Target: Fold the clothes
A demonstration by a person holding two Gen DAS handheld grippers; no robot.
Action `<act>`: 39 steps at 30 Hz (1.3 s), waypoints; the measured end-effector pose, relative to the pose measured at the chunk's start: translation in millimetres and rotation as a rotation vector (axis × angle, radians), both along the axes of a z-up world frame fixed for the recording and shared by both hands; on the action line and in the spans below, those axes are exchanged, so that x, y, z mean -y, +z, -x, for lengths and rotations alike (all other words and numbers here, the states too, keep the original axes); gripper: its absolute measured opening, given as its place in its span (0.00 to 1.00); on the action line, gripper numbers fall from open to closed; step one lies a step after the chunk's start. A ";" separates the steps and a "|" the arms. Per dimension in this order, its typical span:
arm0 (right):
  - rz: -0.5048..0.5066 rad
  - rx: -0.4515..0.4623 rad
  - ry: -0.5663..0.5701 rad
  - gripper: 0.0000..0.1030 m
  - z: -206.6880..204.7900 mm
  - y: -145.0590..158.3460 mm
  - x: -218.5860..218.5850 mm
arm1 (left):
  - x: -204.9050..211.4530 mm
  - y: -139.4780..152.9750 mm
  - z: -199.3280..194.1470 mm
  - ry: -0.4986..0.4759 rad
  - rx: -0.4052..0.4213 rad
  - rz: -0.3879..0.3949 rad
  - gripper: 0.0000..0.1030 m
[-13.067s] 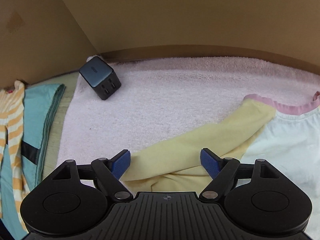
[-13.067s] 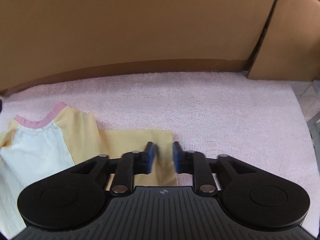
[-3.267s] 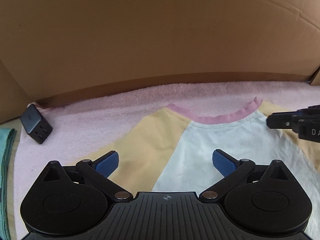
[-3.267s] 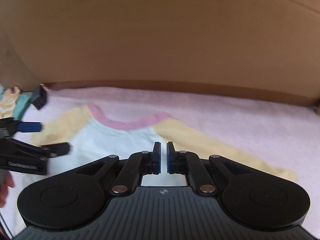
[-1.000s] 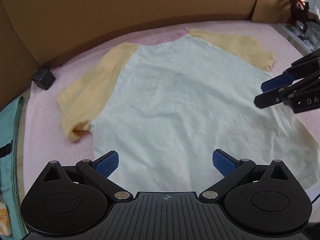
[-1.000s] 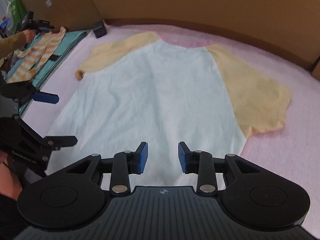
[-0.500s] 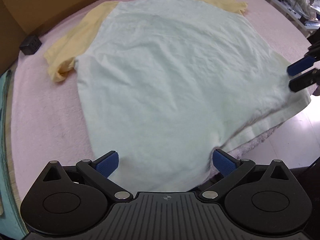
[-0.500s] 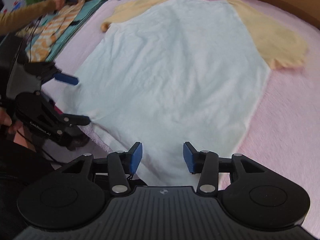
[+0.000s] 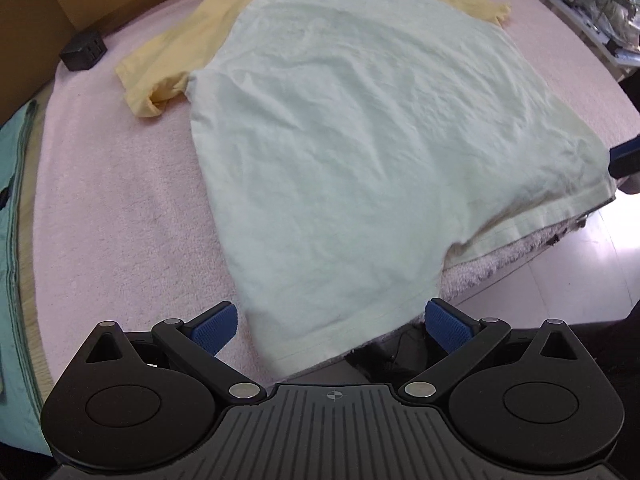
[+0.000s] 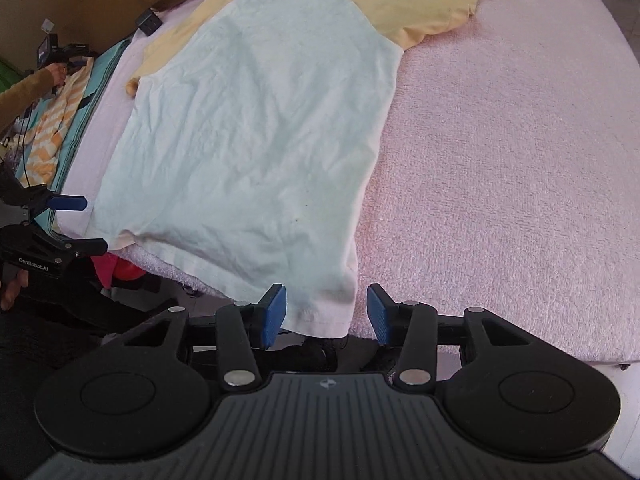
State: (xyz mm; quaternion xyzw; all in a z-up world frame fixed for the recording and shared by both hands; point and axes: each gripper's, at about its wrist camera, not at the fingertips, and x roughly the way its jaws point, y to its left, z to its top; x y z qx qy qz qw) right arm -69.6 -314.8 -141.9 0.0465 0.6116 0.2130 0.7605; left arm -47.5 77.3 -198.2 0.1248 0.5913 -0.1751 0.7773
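A T-shirt (image 9: 360, 140) with a pale mint-white body and yellow sleeves lies flat, back up, on a pink towel (image 9: 120, 220). Its hem hangs slightly over the near table edge. My left gripper (image 9: 331, 326) is open wide over the hem's left corner, and the cloth lies between the pads without touching them. In the right wrist view the T-shirt (image 10: 260, 120) reaches down to my right gripper (image 10: 326, 314), which is open astride the hem's right corner. The left gripper (image 10: 86, 224) shows at that view's left edge, and the right gripper (image 9: 624, 160) at the other view's right edge.
A black charger block (image 9: 82, 56) sits at the towel's far left corner. Teal cloth (image 9: 12, 200) and an orange-striped garment (image 10: 52, 132) lie left of the towel, where a person's mustard sleeve (image 10: 28, 88) reaches in. Cardboard walls stand behind. Floor (image 9: 580, 280) shows past the near edge.
Both grippers have drawn back from over the shirt's body to its hem at the near table edge. The right jaws have spread wider. The shirt has not moved.
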 end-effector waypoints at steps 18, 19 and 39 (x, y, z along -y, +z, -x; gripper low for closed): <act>-0.012 -0.004 0.034 0.50 -8.1 -13.7 -13.4 | -52.6 -3.4 -26.4 0.174 -0.068 0.155 0.82; -0.009 -0.001 0.036 0.50 -7.8 -13.6 -14.0 | -52.0 -3.1 -27.8 0.183 -0.062 0.154 0.80; -0.031 -0.023 0.035 0.50 -8.6 -14.9 -15.9 | -52.6 1.1 -31.0 0.285 -0.134 0.181 0.05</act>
